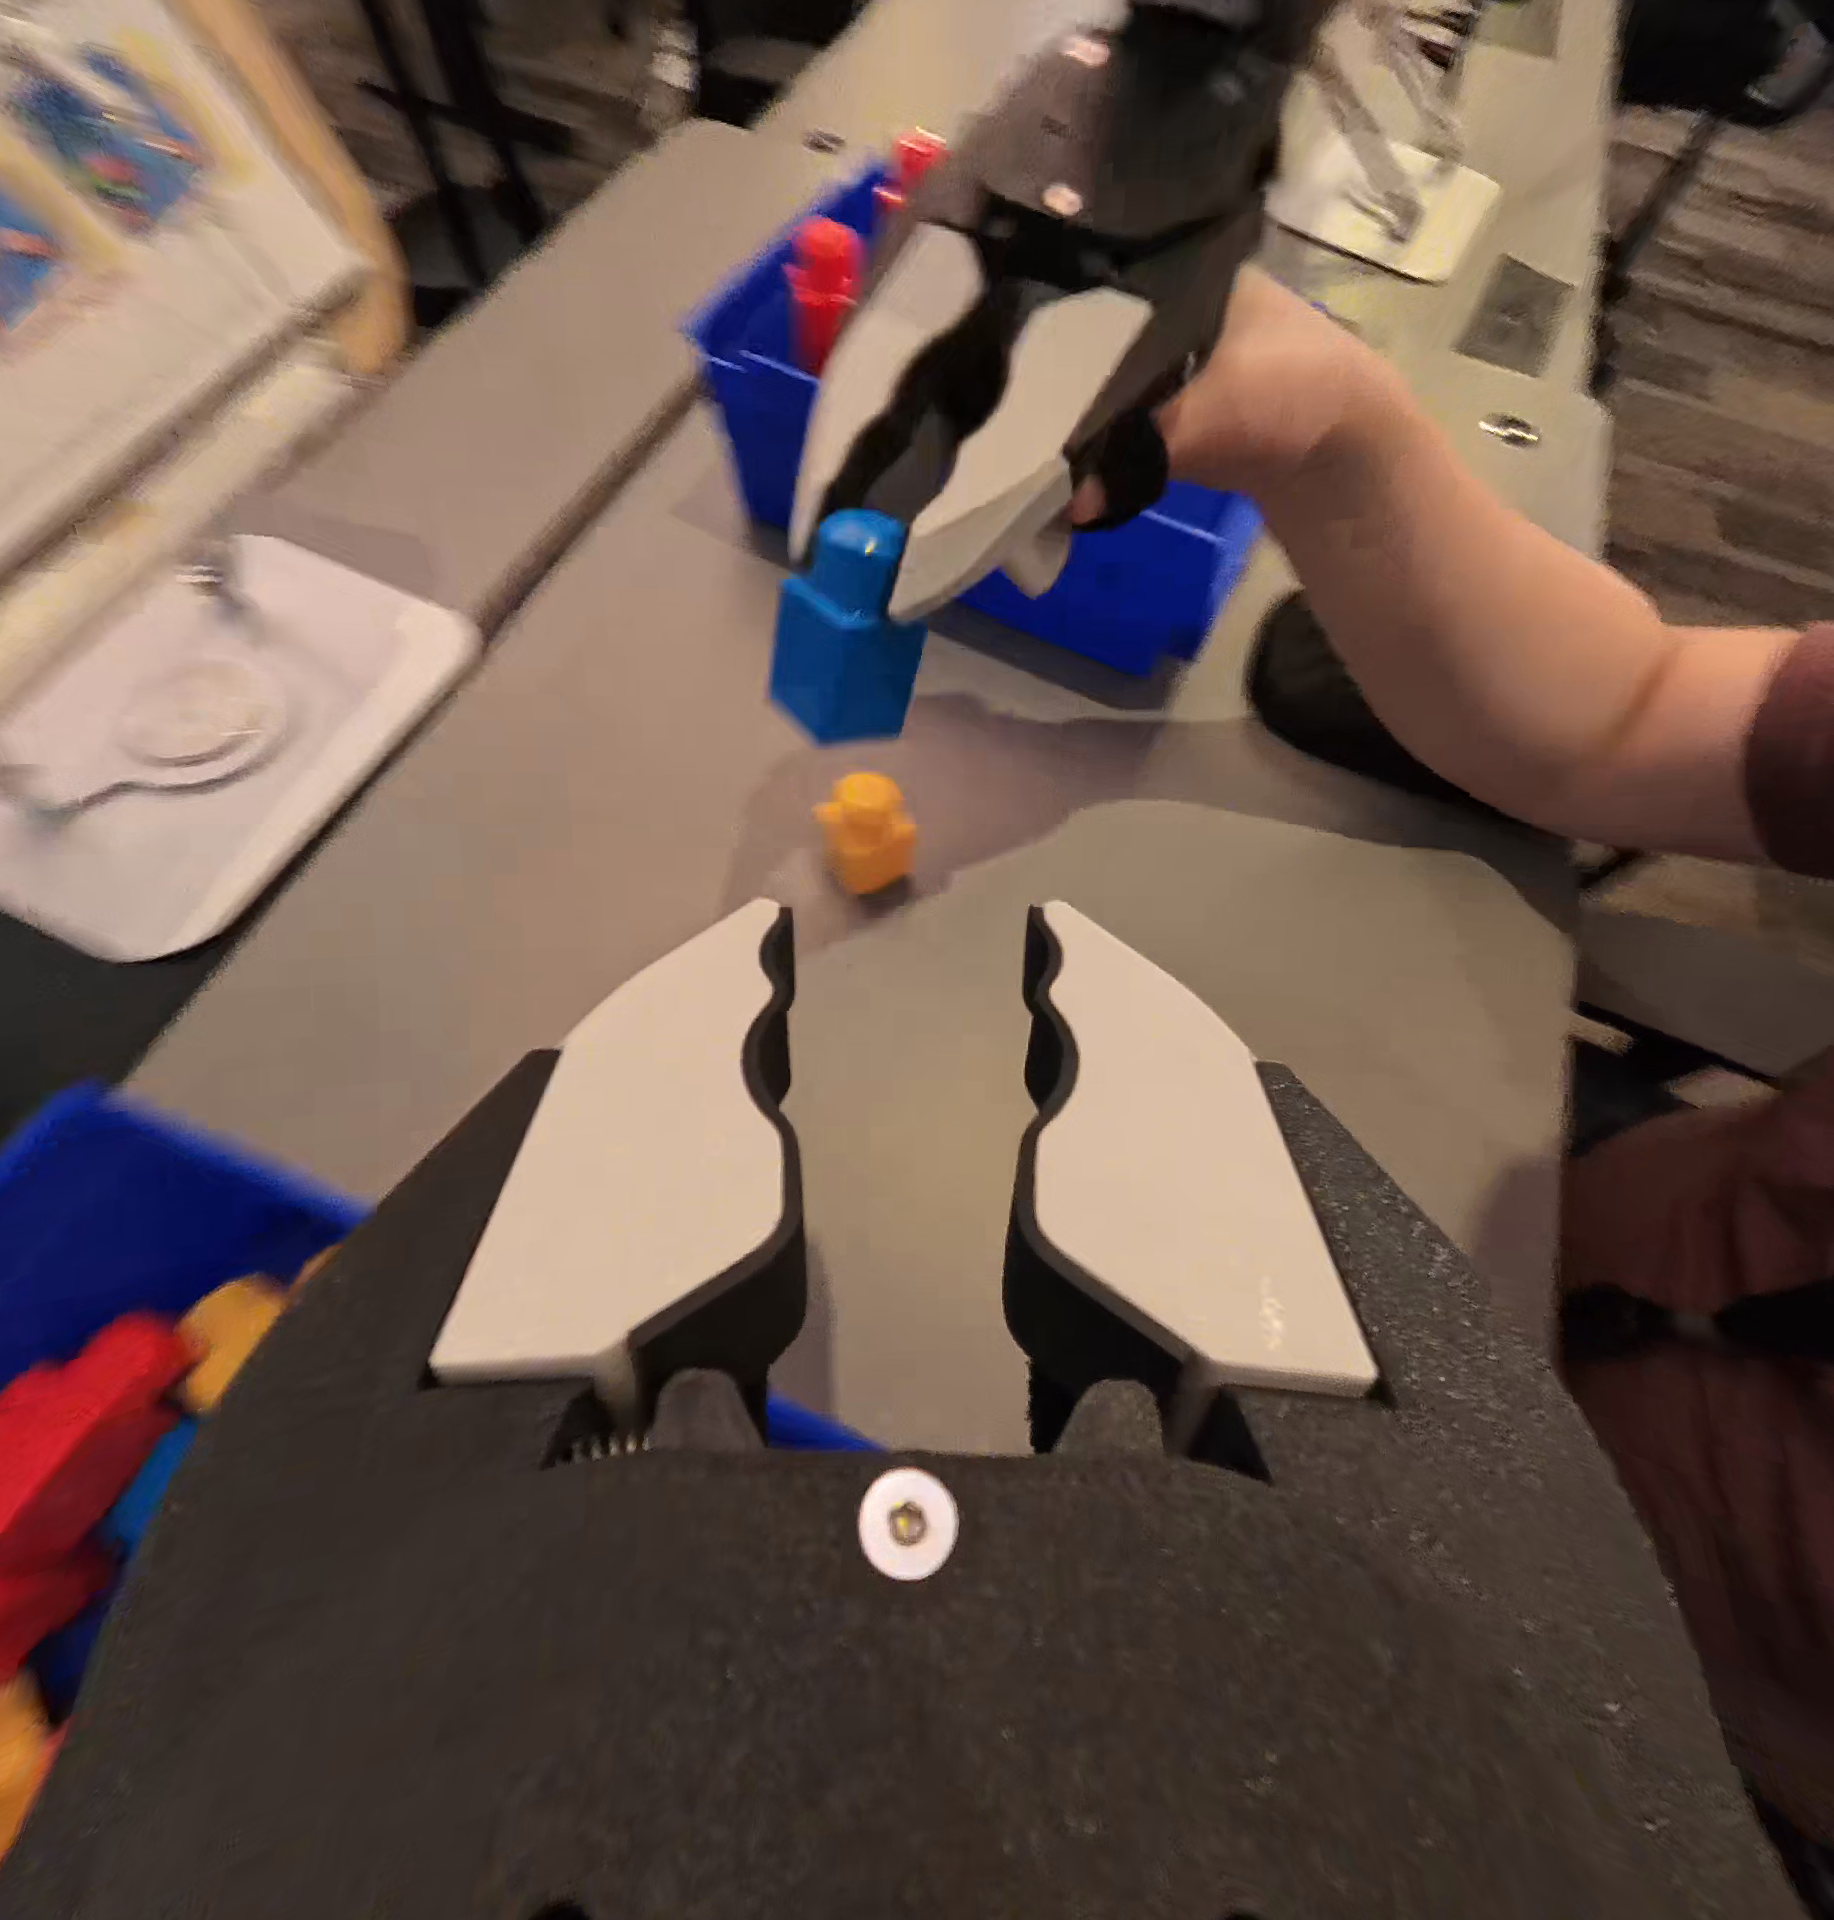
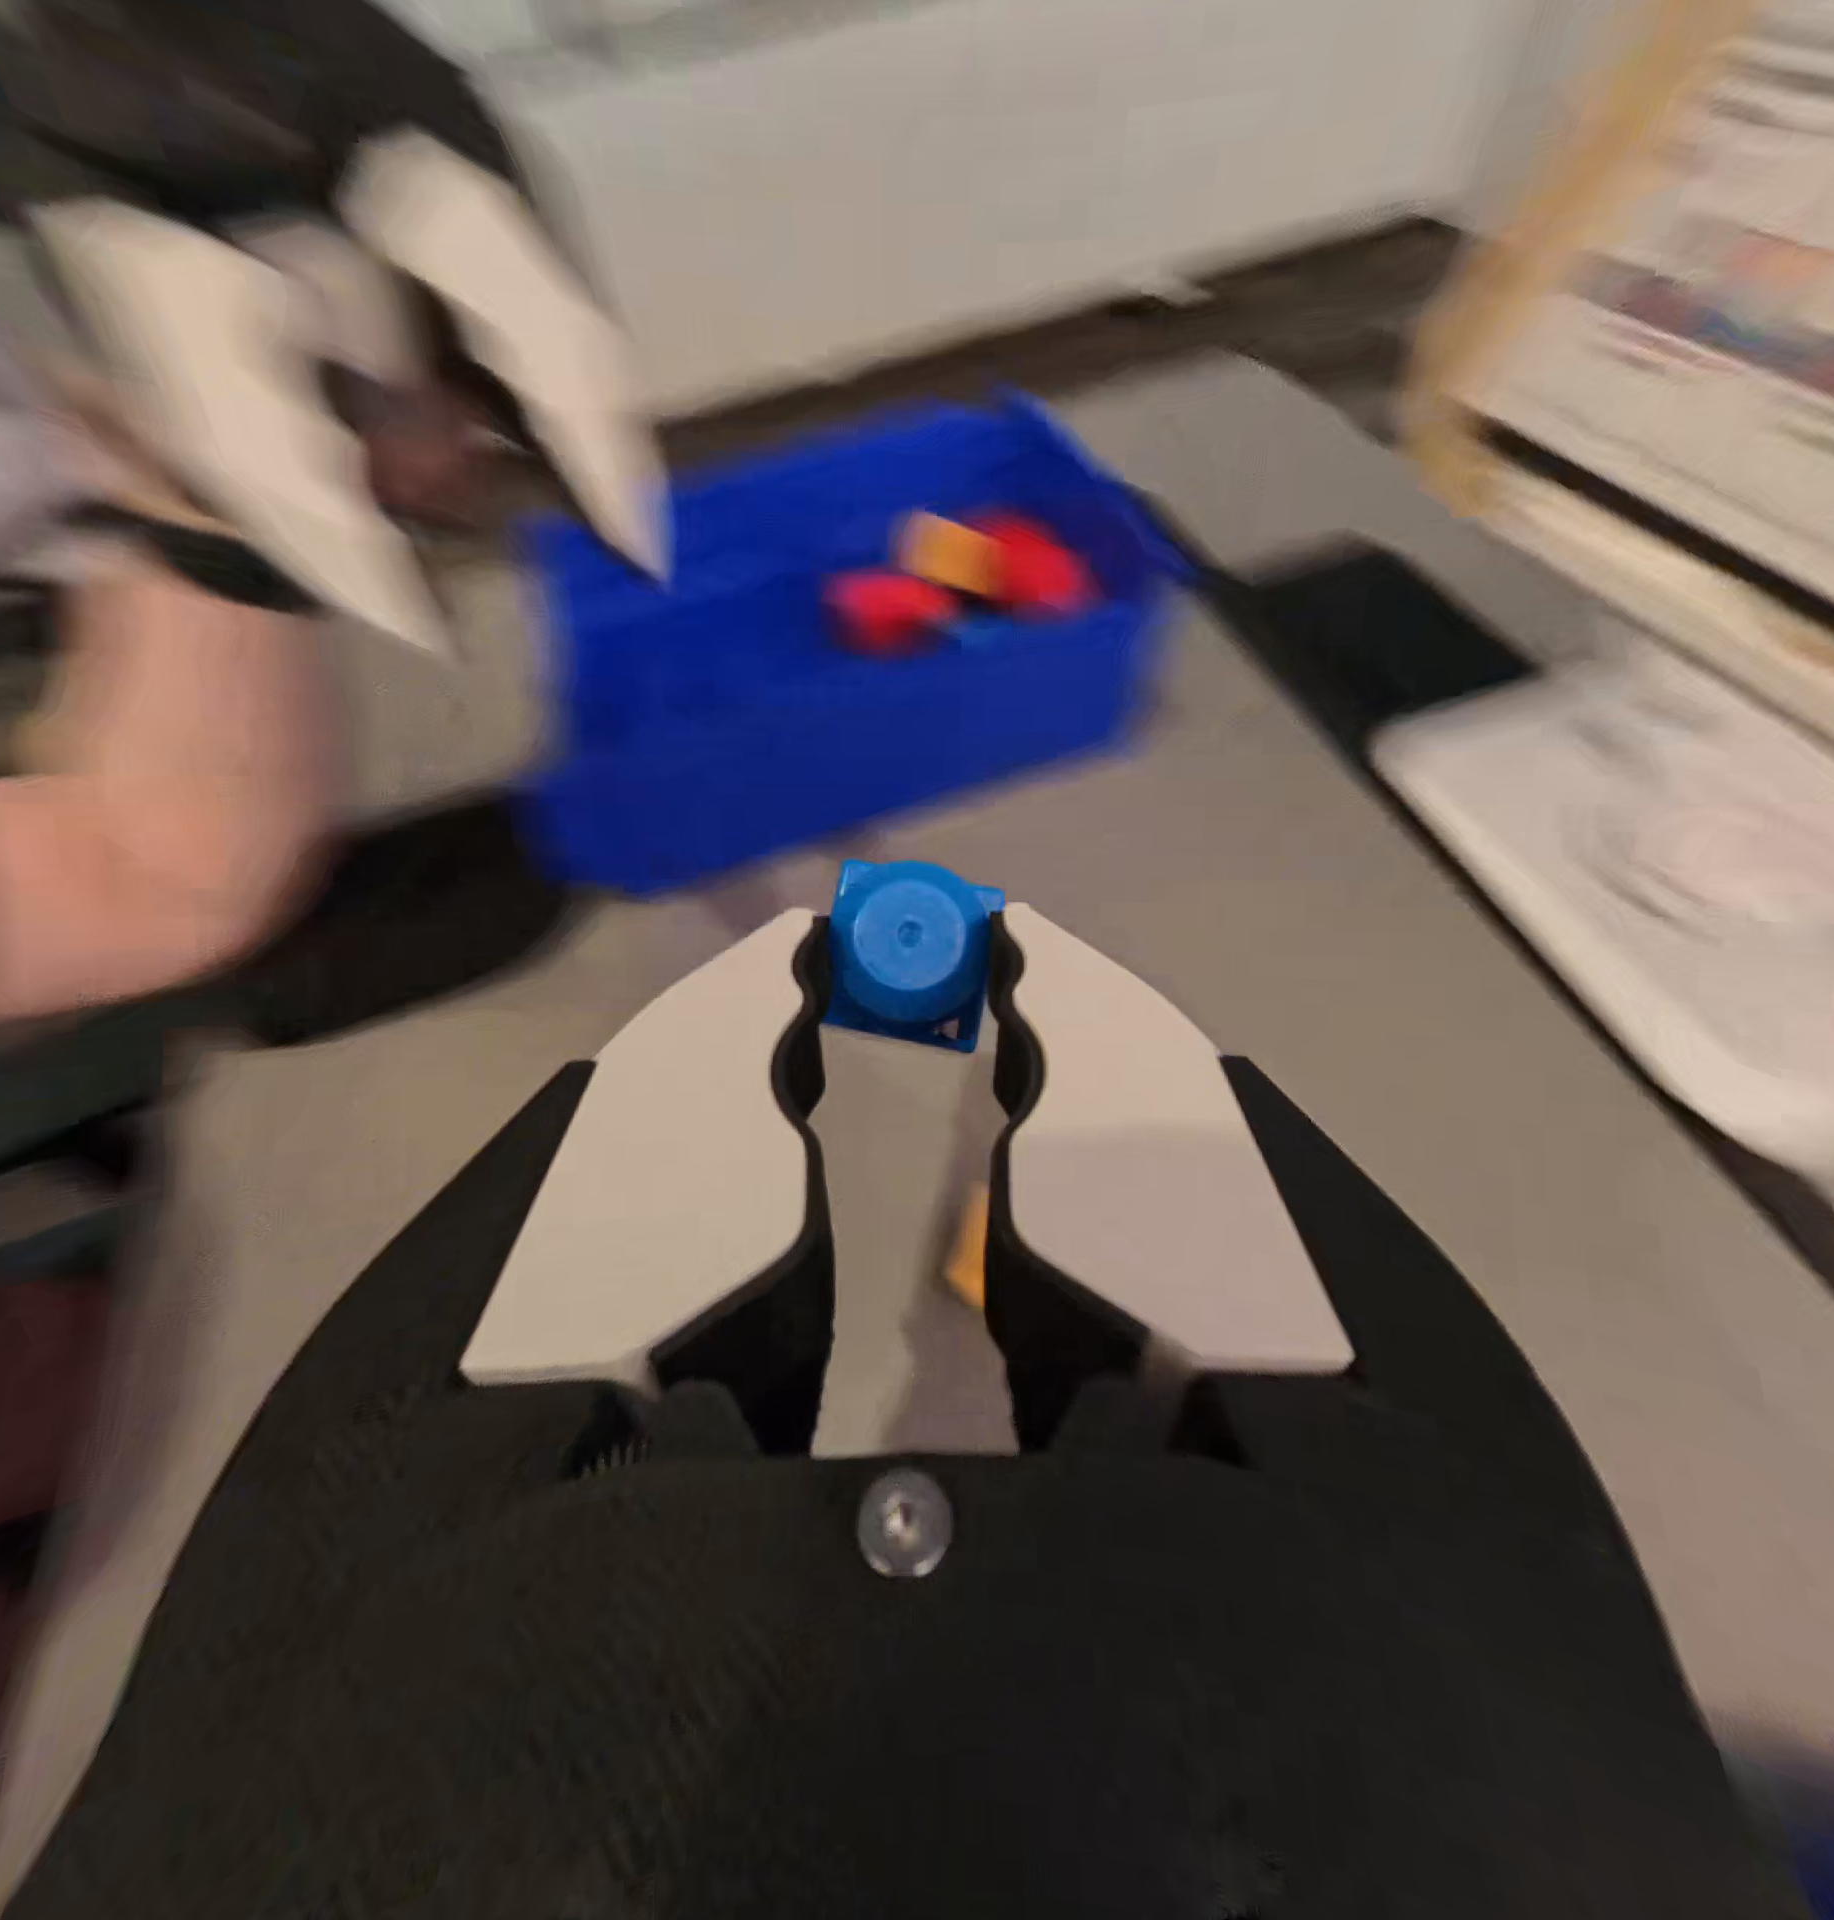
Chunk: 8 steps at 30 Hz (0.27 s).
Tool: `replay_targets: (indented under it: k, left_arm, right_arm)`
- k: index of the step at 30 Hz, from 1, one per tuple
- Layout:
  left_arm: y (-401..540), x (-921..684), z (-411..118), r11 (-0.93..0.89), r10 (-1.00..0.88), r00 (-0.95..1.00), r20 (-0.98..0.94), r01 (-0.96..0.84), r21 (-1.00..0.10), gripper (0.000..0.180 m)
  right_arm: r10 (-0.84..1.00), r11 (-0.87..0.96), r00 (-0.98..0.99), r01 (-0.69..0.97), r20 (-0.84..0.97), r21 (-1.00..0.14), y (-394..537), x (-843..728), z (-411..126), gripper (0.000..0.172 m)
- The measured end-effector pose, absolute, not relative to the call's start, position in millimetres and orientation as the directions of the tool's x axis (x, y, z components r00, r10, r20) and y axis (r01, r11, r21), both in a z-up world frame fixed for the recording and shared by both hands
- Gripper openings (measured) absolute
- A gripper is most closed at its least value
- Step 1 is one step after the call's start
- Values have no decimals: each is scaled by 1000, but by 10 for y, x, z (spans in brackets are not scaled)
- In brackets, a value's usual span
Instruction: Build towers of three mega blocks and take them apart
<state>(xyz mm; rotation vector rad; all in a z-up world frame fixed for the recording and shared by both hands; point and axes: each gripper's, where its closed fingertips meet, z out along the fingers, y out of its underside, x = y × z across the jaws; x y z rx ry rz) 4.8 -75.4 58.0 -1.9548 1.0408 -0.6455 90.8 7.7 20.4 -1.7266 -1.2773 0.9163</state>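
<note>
The right hand-held gripper (image 2: 908, 961) clamps a blue plastic mega block (image 2: 905, 961) by its stud above the grey table (image 1: 580, 790), over a small orange plastic block (image 1: 866, 844). The left hand-held gripper (image 1: 908, 920) gapes with nothing between its fingers.

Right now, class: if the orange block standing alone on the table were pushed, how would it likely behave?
The orange block looks like stiff moulded plastic, so probably rigid and light. It stands alone on the smooth grey table, so it would likely slide. Its narrow upright shape suggests it could tip.
</note>
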Motion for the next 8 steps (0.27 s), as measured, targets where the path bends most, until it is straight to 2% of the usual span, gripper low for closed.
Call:
replay_targets:
  k: [1,3,5,8]
  left_arm:
    - [-668,-139,636,-329,-805,593,23,-413,-849,43]
    - [-558,-543,715,-338,-712,702,-33,-384,-859,45]
    - [-440,-1024,722,-383,-567,820,-76,-345,-857,46]
    - [-353,-1518,571,-469,-432,901,-29,-252,-846,64]
  right_arm:
    - [921,-224,390,479,-23,-849,360,1101,6,29]
    - [830,-313,552,580,81,-752,694,1383,-345,29]
    - [792,-378,604,597,86,-708,824,1436,-593,29]
    - [763,-422,633,640,129,-642,936,1493,-884,29]
